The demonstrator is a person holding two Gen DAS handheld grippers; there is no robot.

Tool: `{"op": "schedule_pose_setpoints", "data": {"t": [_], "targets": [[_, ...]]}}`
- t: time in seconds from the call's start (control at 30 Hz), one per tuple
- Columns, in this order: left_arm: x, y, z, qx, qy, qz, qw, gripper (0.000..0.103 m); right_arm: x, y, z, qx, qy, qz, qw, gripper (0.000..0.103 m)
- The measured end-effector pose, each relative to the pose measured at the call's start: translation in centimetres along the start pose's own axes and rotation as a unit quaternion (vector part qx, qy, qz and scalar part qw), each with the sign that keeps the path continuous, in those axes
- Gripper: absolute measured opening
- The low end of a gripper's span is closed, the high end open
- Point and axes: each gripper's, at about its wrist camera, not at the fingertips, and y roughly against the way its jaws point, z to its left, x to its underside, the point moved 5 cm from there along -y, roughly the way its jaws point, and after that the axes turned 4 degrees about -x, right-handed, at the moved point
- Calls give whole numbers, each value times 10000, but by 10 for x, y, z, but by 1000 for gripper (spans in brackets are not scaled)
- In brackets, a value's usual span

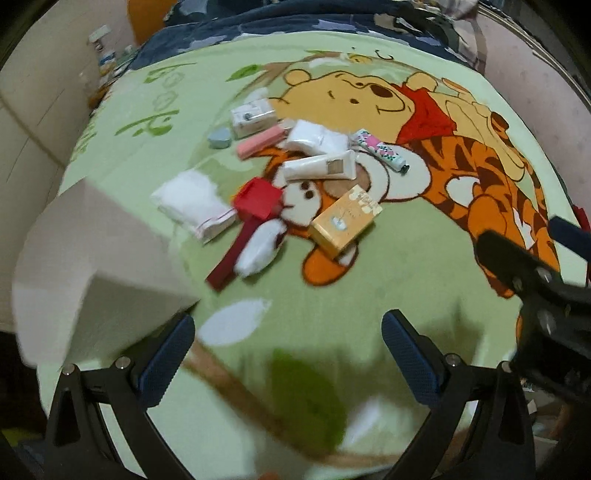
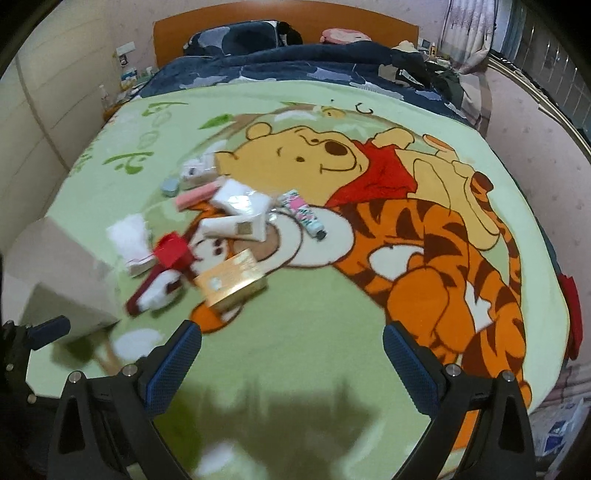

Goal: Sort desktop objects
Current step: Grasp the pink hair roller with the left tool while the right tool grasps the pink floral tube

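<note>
A pile of small items lies on a green cartoon blanket [image 1: 406,258]: a yellow box [image 1: 345,220], a red box [image 1: 258,199], a dark red strip [image 1: 231,258], white packets [image 1: 192,206], a white tube [image 1: 319,166], a floral tube [image 1: 380,149], a pink bar [image 1: 260,141] and a blue round tin [image 1: 219,138]. My left gripper [image 1: 288,350] is open and empty, short of the pile. My right gripper [image 2: 291,354] is open and empty, just short of the yellow box [image 2: 231,282]. The right gripper also shows at the left wrist view's right edge [image 1: 532,273].
A pale cardboard box [image 1: 92,258] stands at the blanket's left front, close to my left gripper; it also shows in the right wrist view [image 2: 55,269]. A dark blue quilt [image 2: 295,62] and wooden headboard [image 2: 288,22] lie beyond. A wall with bottles is at far left.
</note>
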Motion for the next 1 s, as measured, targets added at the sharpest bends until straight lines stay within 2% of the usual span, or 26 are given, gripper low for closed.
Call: {"op": "schedule_pose_setpoints", "data": {"t": [0.23,0.33,0.57,0.73,0.83,1.0], "targets": [[-66,-71,-11,231,256,-55,9994,101,-53,-75,-37,261,31,-136,9996,101],[-97,-98,-14,329,294,-119,9990,97,-72,-117,-45,297,116,-77,9995,101],[-141,-148,-27,105,-31,-136,9998,94,-99,-178,-56,55,125,40,9999,101],[-168,-170,-1,-186,98,-172,9996,94,-112,-207,-55,30,270,147,9995,101],[-182,-182,23,-256,274,-173,9991,94,-112,-224,-46,-2,526,283,9982,101],[-194,-206,42,-269,289,-75,9992,94,-107,-247,-32,-96,816,507,9953,101]]}}
